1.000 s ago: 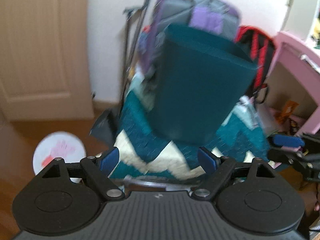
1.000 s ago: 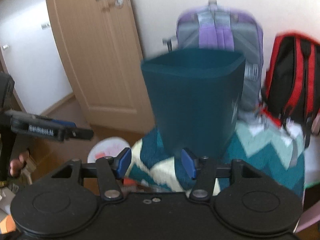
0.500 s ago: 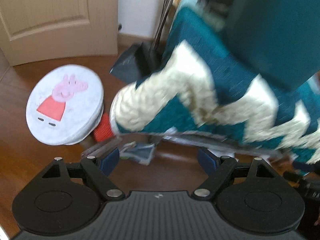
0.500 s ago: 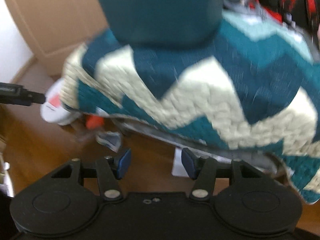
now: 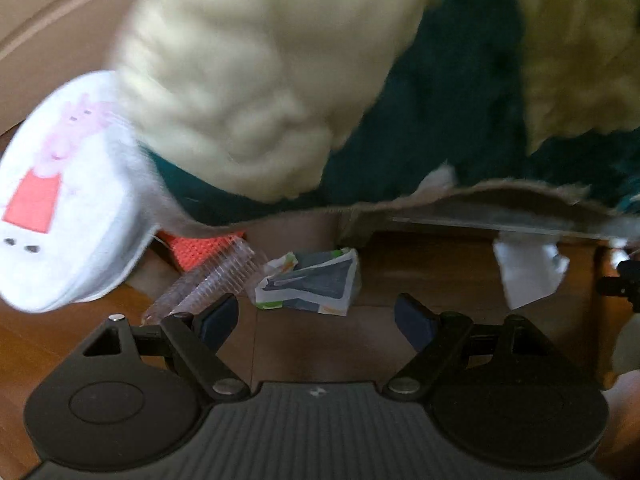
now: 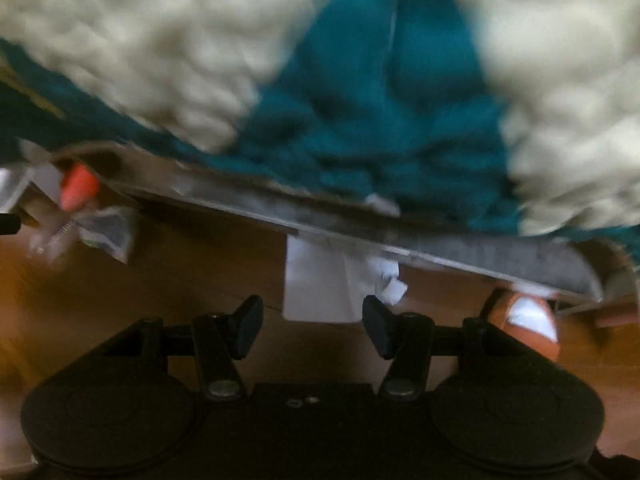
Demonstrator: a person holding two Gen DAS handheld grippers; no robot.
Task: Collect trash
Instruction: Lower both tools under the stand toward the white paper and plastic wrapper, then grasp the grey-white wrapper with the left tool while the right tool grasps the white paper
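**A:** So, your left cam gets stuff the right one barely shows. On the left you can see a clear ridged cup (image 5: 208, 280) lying on its side on the wood floor (image 5: 304, 344), touching your left finger, and a crumpled wrapper (image 5: 310, 280) just beside it. The round white stool (image 5: 60, 200) with the pink pig print fills the left edge, with something orange (image 5: 200, 246) tucked behind the cup. Your left gripper (image 5: 316, 316) has its jaws wide, nothing in them.

**B:** And the right cam?

**A:** There the cup and wrapper (image 6: 106, 232) are only a blurry smear at far left. What you get instead is a white paper (image 6: 320, 280) flat on the floor, dead ahead of your right gripper (image 6: 313, 322), half under the overhang. Jaws are wide apart there too, holding nothing. The left cam catches that same paper (image 5: 524, 268) off to its right.

**B:** Anything in the way?

**A:** Yep, the teal and cream blanket (image 6: 360, 100) hangs over a flat edge (image 6: 440, 252) and eats the top half of both views. A brown and white thing at the lower right is too blurred to make out.
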